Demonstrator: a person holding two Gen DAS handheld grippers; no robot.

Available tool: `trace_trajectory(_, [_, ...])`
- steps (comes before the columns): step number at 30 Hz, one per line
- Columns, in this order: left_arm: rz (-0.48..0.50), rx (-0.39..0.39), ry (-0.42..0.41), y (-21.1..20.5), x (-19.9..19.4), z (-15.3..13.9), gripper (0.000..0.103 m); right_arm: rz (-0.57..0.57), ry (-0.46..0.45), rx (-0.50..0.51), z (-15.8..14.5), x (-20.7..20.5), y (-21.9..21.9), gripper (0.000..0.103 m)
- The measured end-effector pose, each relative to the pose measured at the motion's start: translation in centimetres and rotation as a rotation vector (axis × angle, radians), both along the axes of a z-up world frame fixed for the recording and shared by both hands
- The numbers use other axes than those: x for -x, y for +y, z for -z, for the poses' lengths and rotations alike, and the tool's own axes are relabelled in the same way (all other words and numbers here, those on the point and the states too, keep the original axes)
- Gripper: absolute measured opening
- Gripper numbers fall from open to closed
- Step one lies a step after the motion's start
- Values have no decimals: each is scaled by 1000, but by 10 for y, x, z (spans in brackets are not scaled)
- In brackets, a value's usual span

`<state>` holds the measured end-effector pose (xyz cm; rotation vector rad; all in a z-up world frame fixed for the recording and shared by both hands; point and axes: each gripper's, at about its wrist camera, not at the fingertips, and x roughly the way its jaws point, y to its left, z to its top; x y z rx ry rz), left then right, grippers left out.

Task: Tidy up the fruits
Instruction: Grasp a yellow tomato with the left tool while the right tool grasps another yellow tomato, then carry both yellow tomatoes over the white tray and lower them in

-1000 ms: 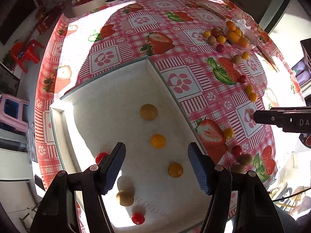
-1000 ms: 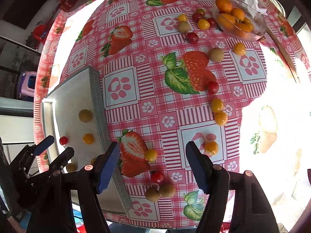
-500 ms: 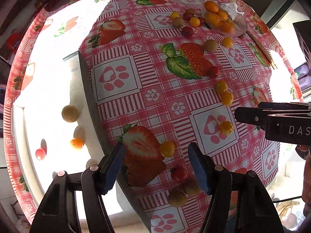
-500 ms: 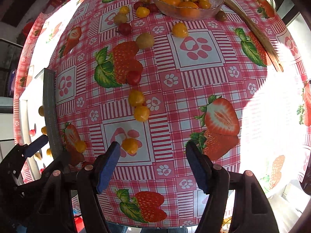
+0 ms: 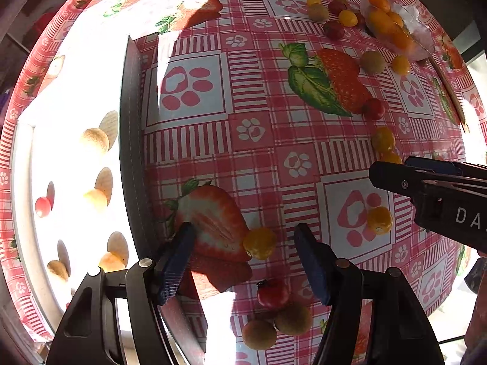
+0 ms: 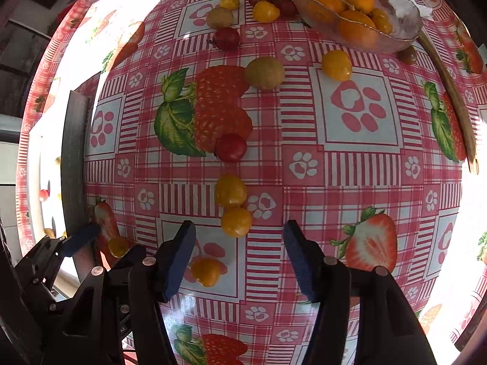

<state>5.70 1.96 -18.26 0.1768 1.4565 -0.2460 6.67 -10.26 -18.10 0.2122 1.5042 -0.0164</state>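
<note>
Because both grippers hung wide open and empty over loose round fruit, a careless closing could have knocked a piece rolling. The left gripper point(image 5: 243, 263) framed a yellow tomato point(image 5: 259, 243) on the tabletop point(image 5: 264, 158), just beside the white tray point(image 5: 132, 140) already holding several fruits. The right gripper point(image 6: 239, 257) sat near two yellow tomatoes point(image 6: 236, 222); pinching between them might have squashed or scattered them. Only the letters "DA" showed on the right gripper's body.
</note>
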Motion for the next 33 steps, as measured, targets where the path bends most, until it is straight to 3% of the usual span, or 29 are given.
trace_trajectory(3, [-10, 0, 1, -1, 0, -1, 65, -19, 1, 33, 2, -10, 15, 33])
trace_trajectory(4, [-7, 4, -5, -2, 0, -2, 56, -23, 7, 20, 3, -12, 17, 21])
trace_trajectory(5, [-2, 8, -10, -2, 0, -4, 50, -21, 9, 14, 3, -11, 19, 21])
trace_trajectory(7, [12, 27, -7, 1, 0, -7, 21, -7, 7, 1, 1, -11, 17, 21])
trace_trajectory(14, [-35, 110, 12, 9, -1, -23, 21, 35, -10, -62, -13, 5, -6, 21])
trace_trajectory(24, [-91, 154, -59, 32, 15, -72, 21, 25, -28, -99, -42, 26, -34, 21])
trace_trajectory(33, [-245, 133, -107, 91, 36, -88, 21, -74, -35, -114, -56, 26, 8, 21])
